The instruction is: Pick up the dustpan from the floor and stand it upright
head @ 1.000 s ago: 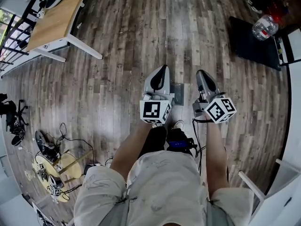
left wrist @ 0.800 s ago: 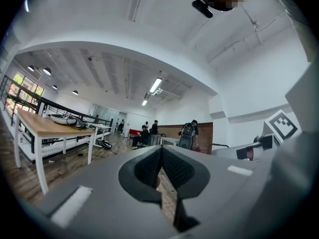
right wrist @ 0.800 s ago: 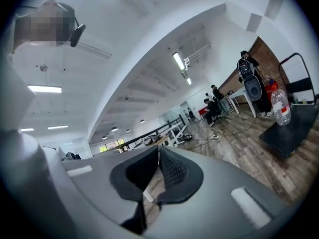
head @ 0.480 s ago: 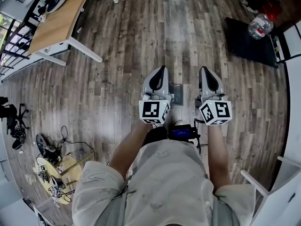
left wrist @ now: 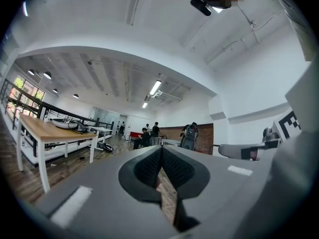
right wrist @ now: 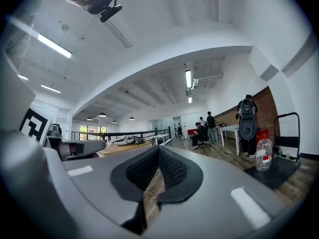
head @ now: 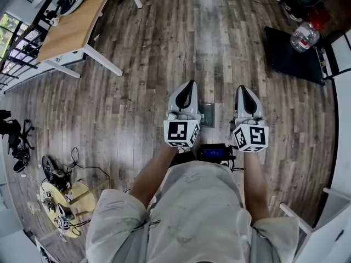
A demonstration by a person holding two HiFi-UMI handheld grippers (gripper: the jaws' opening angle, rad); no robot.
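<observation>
Two shut, empty | left hand-held gripper (left wrist: 160,152) | right hand-held gripper (right wrist: 158,152) | ribbed black pads (right wrist: 173,172) touching | wood-plank floor (head: 142,92)

A small grey dustpan (head: 208,115) is seen from steeply above on the wood-plank floor (head: 164,48), just in front of the person's feet. Only a narrow, roughly rectangular grey patch of it is shown, with a paler edge along one side. Its left part is covered in the head view by the left hand-held gripper (head: 189,83). In that view it is placed between this gripper and the right hand-held gripper (head: 244,88), and it is gripped by neither. A small footprint is presented to the camera, which fits an upright pose, though a handle cannot be made out.
</observation>
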